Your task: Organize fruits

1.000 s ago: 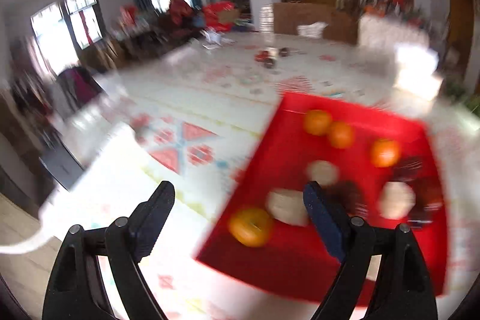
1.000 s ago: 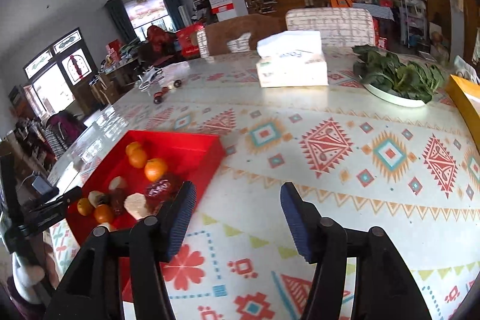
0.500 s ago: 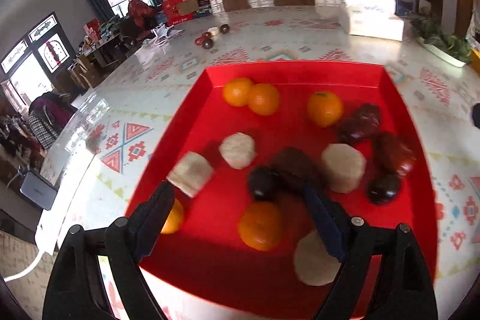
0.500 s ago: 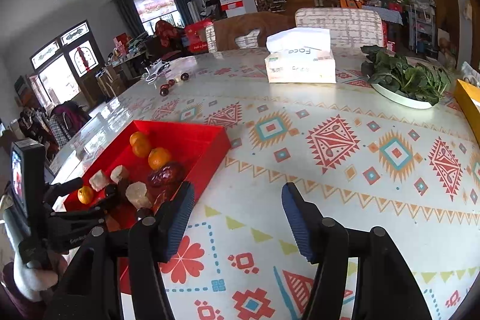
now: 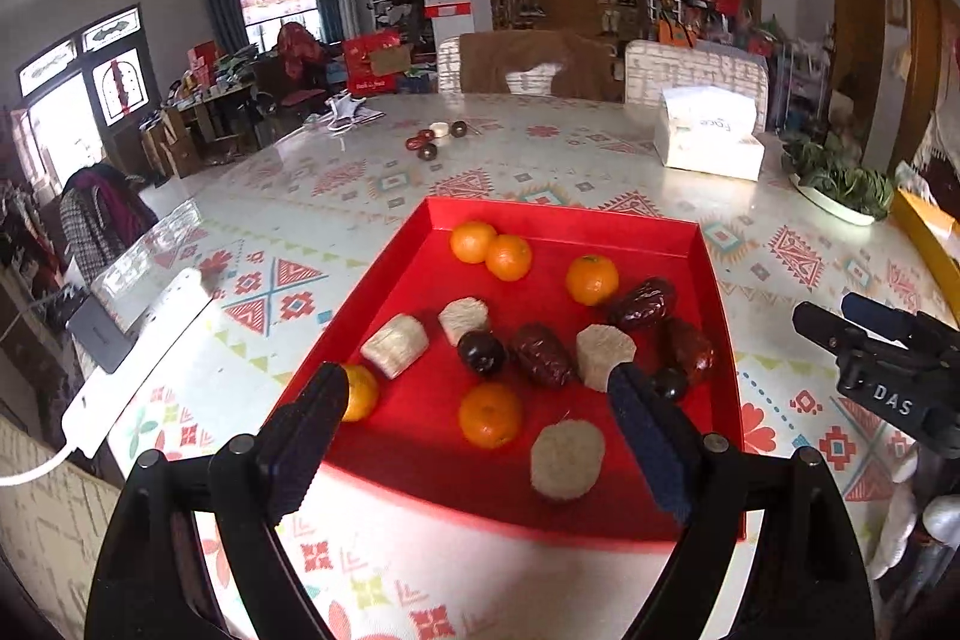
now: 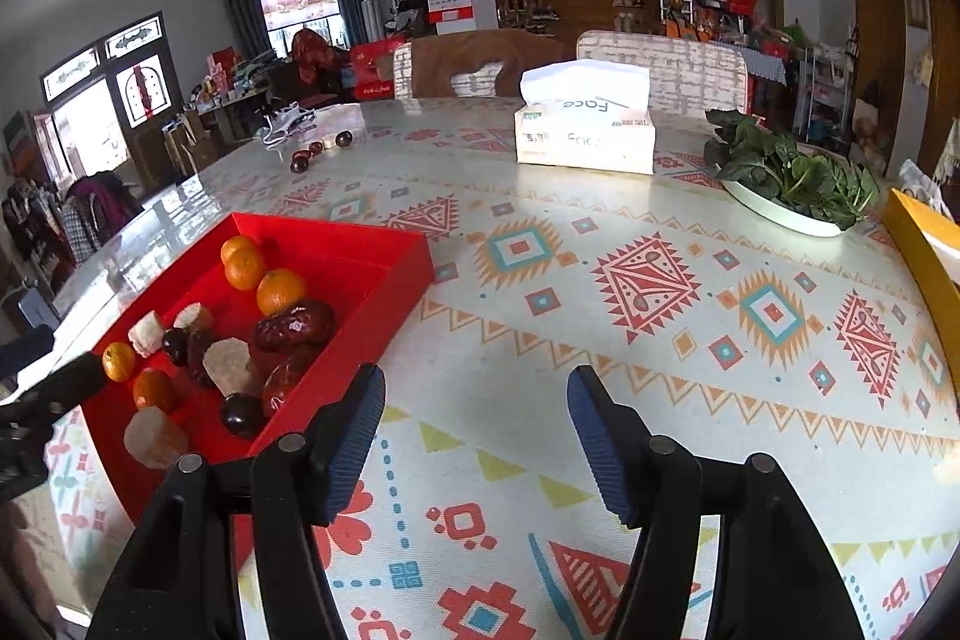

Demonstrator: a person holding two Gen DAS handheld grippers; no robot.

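Left gripper (image 5: pixel 477 421): fingers spread wide, nothing between them, hanging over the near half of the red tray (image 5: pixel 711 280). A second ago this view was blurred and swinging across the counter (image 5: pixel 336 184); half a second ago it squared up on the tray; now it sits a little further back and steady. Judgement: aim has settled on the tray's contents, though which piece is meant cannot be told.

Right gripper (image 6: pixel 474 445): fingers likewise apart and empty, over bare patterned counter just right of the tray; barely shifted across the second.

Tray contents, unmoved: five oranges (image 5: pixel 491 413), two touching at the far left corner, one near them, two nearer the front; four pale cut chunks (image 5: pixel 567 458); dark red dates (image 5: pixel 543 354) and small dark round fruits (image 5: pixel 481 352), the kinds lying intermixed mid-tray.

Elsewhere on counter: a small cluster of dark fruits (image 5: pixel 427 141) well beyond the tray; tissue box (image 6: pixel 585 133); plate of greens (image 6: pixel 792 178).
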